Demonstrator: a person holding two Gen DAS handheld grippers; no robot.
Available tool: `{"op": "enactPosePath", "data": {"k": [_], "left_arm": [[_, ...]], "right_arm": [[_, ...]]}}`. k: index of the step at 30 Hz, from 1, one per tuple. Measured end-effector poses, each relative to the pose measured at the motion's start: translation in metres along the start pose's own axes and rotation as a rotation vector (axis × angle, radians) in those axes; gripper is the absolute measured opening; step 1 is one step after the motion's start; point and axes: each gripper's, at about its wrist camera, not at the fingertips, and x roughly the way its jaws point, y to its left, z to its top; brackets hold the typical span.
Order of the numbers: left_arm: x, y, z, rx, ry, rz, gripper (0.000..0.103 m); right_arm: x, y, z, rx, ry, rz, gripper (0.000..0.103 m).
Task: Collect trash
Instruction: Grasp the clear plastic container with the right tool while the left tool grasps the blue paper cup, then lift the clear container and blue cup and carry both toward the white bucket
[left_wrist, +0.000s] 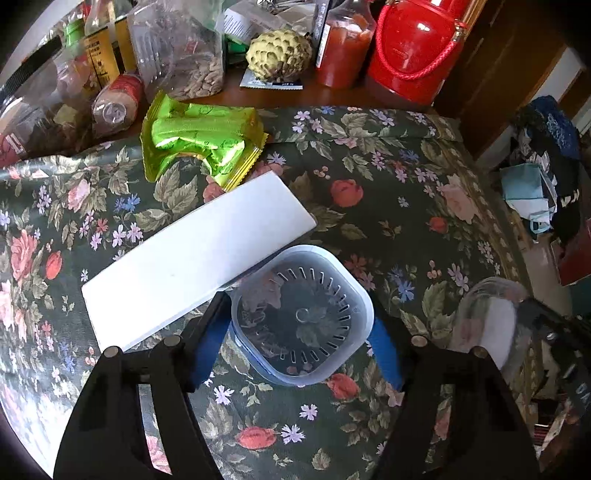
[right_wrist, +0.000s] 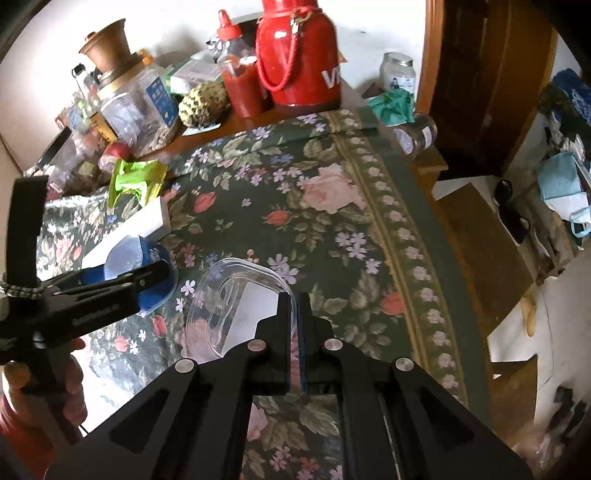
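My left gripper (left_wrist: 300, 345) is shut on a clear plastic container (left_wrist: 301, 315) with a blue base and a slotted insert, gripping it by its sides above the floral cloth. The container also shows in the right wrist view (right_wrist: 127, 258). My right gripper (right_wrist: 294, 325) is shut on the rim of a clear plastic lid (right_wrist: 236, 306), held just right of the container. The lid shows in the left wrist view (left_wrist: 487, 314) at the right edge. A green snack wrapper (left_wrist: 201, 138) lies at the back of the cloth. A white flat box (left_wrist: 195, 258) lies beside the container.
The floral tablecloth (left_wrist: 388, 192) covers the table. At the back stand a red thermos (left_wrist: 415, 48), a sauce bottle (left_wrist: 343, 48), a custard apple (left_wrist: 279, 55), a nut jar (left_wrist: 181, 48) and other bottles. A small jar (right_wrist: 415, 134) and wooden furniture are at the right.
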Motion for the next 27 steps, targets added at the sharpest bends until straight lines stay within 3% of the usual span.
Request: {"op": "enactPosePath", "data": {"k": [4,15,27], "left_arm": [[-0.016,-0.009,-0.002,0.009,-0.022,-0.015,0.070],[-0.124,-0.041,-0.007,0.035,-0.228,0.028,0.069],[-0.249,-0.080,-0.071,-0.116,-0.458,0.105,0.069]], "right_arm": [[-0.015,-0.004,0.002,-0.005,-0.025,0.001,0.003],[-0.092,-0.017,0.009,-0.049,-0.171,0.041,0.003],[-0.177,-0.022,-0.001,-0.197,-0.309,0.131,0.003]]}}
